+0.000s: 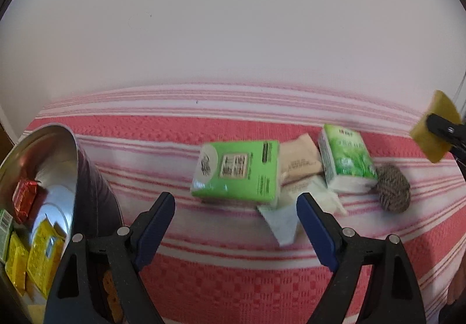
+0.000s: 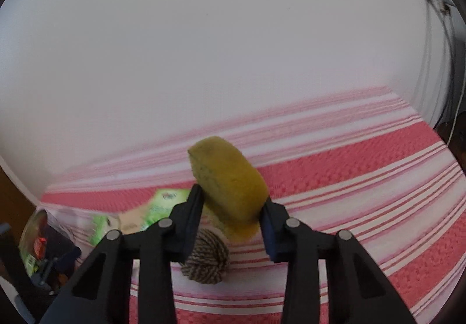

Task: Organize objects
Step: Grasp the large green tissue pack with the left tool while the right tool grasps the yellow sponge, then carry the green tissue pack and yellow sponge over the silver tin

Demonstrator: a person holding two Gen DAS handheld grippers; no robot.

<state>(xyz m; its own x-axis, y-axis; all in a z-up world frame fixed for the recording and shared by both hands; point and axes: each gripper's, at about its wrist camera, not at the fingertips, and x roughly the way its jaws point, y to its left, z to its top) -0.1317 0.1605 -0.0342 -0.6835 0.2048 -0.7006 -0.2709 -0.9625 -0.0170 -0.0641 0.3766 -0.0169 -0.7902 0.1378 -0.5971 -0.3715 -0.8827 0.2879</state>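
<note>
While the left gripper (image 1: 236,225) is held wide and empty, the yellow sponge (image 2: 230,190) is pinched across its soft, light middle by the right gripper (image 2: 231,217), above the striped cloth's (image 2: 364,178) middle.

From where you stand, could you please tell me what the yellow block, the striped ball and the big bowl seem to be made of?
The yellow block looks like foam sponge: matte, porous, with rounded edges. The striped ball looks like wound yarn or twine, brown and pale strands twisted together. The big bowl looks like polished metal, probably steel; its inside mirrors the packets.
</note>
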